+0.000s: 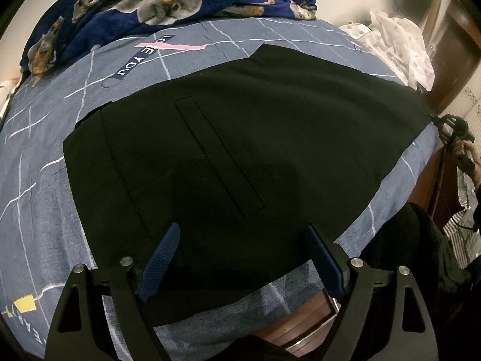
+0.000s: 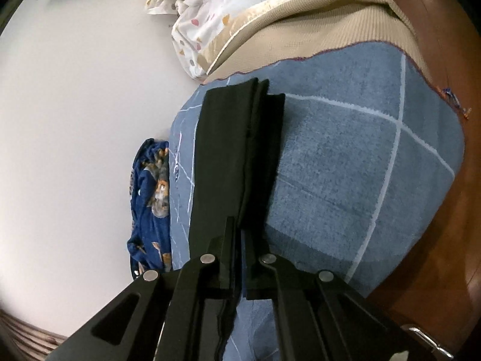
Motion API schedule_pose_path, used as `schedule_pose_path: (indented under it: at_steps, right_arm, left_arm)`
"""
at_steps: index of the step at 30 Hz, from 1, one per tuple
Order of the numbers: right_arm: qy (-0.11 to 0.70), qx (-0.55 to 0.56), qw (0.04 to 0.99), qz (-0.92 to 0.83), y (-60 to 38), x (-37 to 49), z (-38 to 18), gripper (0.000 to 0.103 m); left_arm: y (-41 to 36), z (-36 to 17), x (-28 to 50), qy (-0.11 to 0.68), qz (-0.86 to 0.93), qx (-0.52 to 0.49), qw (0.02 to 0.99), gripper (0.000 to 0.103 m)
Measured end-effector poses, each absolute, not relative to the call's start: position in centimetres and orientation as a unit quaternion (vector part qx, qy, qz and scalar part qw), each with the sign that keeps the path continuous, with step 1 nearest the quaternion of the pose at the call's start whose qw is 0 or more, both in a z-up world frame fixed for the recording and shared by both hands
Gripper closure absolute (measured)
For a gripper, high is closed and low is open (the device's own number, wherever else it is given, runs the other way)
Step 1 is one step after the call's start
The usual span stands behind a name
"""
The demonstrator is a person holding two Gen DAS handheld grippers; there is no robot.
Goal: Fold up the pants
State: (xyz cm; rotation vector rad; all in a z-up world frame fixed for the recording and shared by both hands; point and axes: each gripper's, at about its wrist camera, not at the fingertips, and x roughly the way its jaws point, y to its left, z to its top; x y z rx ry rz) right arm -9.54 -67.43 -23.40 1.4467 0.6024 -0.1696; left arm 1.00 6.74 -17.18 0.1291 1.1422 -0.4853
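— Fingers first: how do they stand?

— Blue-padded fingers (image 1: 163,258) of the left gripper (image 1: 240,240) are spread wide above the near edge of the black pants (image 1: 240,138), gripping nothing. On the right gripper (image 2: 240,234) the jaws are pressed together on the hem end of the trousers, the dark cloth pinched between them.

— And what is all this lying on?

— It lies on a bed with a grey-blue sheet (image 1: 39,162) crossed by thin white lines, with a pink streak and a dark label reading "YOU" printed on it. At the foot the sheet ends in a stitched edge over a beige mattress cover (image 2: 330,18). A brown wooden bed frame (image 2: 436,225) runs round it, and a plain white wall (image 2: 75,120) stands beyond.

— How many of each thing?

— One pair of pants and two grippers. One navy blanket (image 1: 168,3) printed with dogs is bunched at the far side. One heap of pale spotted bedding (image 2: 216,9) sits at the corner.

— How do the pants look?

— They look flat and smooth across the middle of the bed. The waist end is under the left gripper, with a long stitched pocket outline (image 1: 219,156) showing. From the right wrist view the legs lie one on the other in a narrow strip, the edges slightly staggered.
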Motion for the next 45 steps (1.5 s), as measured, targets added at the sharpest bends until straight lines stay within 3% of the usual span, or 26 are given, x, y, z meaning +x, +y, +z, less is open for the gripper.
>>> schedule_pose_path:
  at_steps: [3,7,11,13,22,35,36,40,45]
  right_arm:
    - [0.262,0.663,0.698,-0.075,-67.9,-9.8,-23.9,0.102]
    - [0.227,0.670,0.702,-0.080,-68.5,-11.2,-23.3,0.090]
    - [0.219,0.662,0.707,-0.119,-69.9,-13.0,-22.7,0.062]
    - [0.212,0.662,0.707,-0.130,-70.9,-13.3,-22.4,0.056]
    - [0.228,0.652,0.712,-0.125,-72.3,-10.4,-22.4,0.051]
    - [0.265,0.617,0.737,-0.080,-71.5,-7.2,-21.5,0.052]
    - [0.272,0.610,0.740,-0.083,-71.3,-6.7,-21.4,0.055]
    - [0.297,0.609,0.727,-0.109,-71.7,-5.8,-22.1,0.091]
    - [0.321,0.587,0.733,-0.124,-71.5,-5.6,-21.7,0.091]
  left_arm:
    - [6.6,-17.2,1.0,0.535,-0.229,0.063,0.811,0.015]
    - [6.5,-17.2,0.9,0.535,-0.228,0.062,0.811,0.015]
    - [6.3,-17.3,1.0,0.535,-0.229,0.063,0.811,0.012]
    - [6.2,-17.3,1.0,0.534,-0.228,0.065,0.812,0.011]
    - [6.1,-17.4,1.1,0.528,-0.224,0.060,0.817,0.010]
    - [6.5,-16.9,1.1,0.514,-0.205,0.033,0.832,0.010]
    - [6.5,-16.7,1.1,0.513,-0.201,0.028,0.834,0.010]
    - [7.3,-15.7,1.4,0.503,-0.184,-0.004,0.845,0.010]
    - [7.4,-14.9,1.3,0.492,-0.173,-0.011,0.853,0.010]
